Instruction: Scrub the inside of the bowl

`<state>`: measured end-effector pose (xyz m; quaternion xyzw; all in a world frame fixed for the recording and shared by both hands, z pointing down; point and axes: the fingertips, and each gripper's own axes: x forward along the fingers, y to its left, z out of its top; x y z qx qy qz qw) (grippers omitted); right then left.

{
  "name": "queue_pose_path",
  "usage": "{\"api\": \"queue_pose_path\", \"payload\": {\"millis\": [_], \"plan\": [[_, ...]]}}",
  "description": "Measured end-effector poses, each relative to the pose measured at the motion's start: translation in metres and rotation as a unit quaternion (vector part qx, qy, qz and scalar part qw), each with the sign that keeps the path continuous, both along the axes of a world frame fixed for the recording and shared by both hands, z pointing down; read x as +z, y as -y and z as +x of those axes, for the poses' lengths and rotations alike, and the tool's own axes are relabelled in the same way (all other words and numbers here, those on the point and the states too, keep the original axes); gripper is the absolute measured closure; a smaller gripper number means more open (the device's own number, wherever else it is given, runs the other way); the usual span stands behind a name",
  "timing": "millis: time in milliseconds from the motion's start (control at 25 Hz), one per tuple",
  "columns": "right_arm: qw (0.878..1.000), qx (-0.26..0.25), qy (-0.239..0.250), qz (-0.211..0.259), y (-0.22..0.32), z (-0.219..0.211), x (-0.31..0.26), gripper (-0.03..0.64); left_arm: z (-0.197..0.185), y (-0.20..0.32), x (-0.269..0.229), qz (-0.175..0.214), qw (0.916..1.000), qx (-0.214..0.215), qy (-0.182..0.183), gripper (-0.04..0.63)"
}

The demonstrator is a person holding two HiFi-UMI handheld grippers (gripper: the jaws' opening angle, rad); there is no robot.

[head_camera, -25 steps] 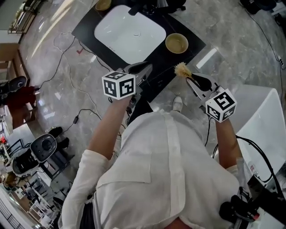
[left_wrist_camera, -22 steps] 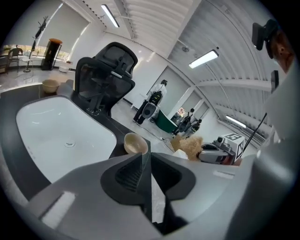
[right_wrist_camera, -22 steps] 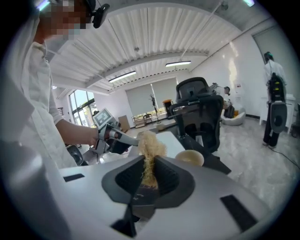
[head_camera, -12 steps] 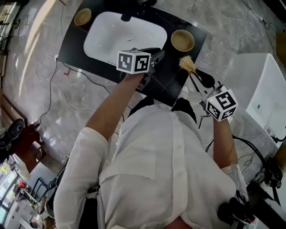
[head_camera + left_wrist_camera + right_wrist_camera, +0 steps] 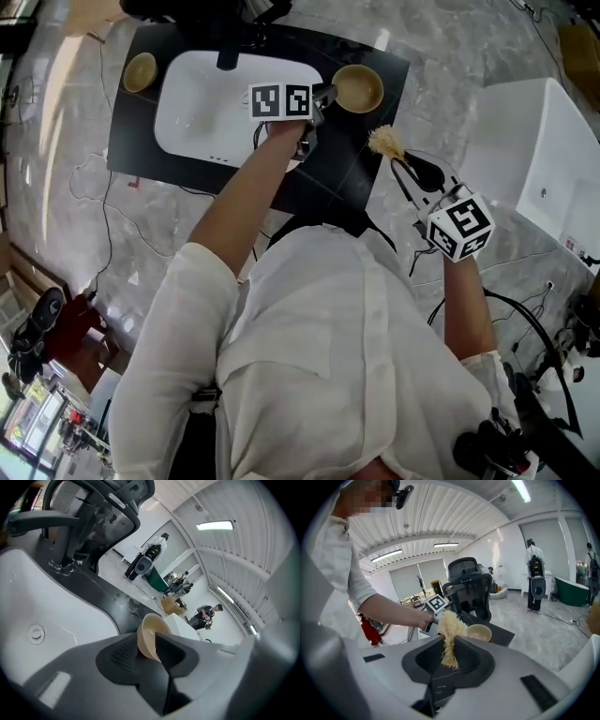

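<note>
Stretching the left arm forward, left gripper (image 5: pixel 319 97) (image 5: pixel 145 651) open-jawed astride the rim of the round tan bowl (image 5: pixel 358 87) (image 5: pixel 149 634) on the black mat (image 5: pixel 352 159). Holding right gripper (image 5: pixel 401 169) (image 5: pixel 450 656) back, elbow bent, clamped on a straw-coloured fibre scrubber (image 5: pixel 384 142) (image 5: pixel 450 630).

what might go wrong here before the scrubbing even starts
1. The left gripper has its jaws apart, framing the bowl, which stands loose on the black counter near its right edge. A nudge may slide it away instead of gripping it.
2. The right gripper pinches the fibre scrubber by one thin end, so it may bend or slip out under scrubbing pressure.
</note>
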<state>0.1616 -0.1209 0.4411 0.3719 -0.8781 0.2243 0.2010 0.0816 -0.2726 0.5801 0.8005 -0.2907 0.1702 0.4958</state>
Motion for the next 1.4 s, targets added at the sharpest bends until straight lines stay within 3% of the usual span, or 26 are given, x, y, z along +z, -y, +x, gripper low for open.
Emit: {"api": "queue_pose_path", "payload": {"millis": [240, 440, 560, 720, 1000, 1280, 1400], "plan": [[1.000, -0.002, 0.009, -0.011, 0.001, 0.014, 0.002, 0.566, 0.014, 0.005, 0.017, -0.027, 0.9995, 0.011, 0.009, 0.495], [1.000, -0.007, 0.015, -0.022, 0.004, 0.031, 0.009, 0.566, 0.020, 0.006, 0.029, -0.030, 0.9975, 0.021, 0.060, 0.514], [0.999, -0.016, 0.020, -0.023, 0.006, 0.038, 0.013, 0.566, 0.015, 0.007, 0.029, -0.015, 0.9955, 0.016, 0.092, 0.570], [0.999, -0.035, 0.028, -0.019, 0.010, 0.041, 0.015, 0.566, 0.008, 0.000, 0.018, 0.019, 0.9906, 0.027, 0.133, 0.578], [0.994, -0.106, 0.024, 0.006, 0.019, 0.023, 0.006, 0.566, -0.009, -0.039, -0.023, 0.088, 0.9684, 0.059, 0.226, 0.580], [0.977, -0.205, -0.039, 0.039, 0.017, -0.025, 0.013, 0.566, -0.029, -0.076, -0.046, 0.135, 0.9380, 0.061, 0.313, 0.581], [0.969, -0.225, -0.089, 0.049, 0.014, -0.043, 0.019, 0.566, -0.035, -0.089, -0.052, 0.144, 0.9337, 0.056, 0.323, 0.581]]}}
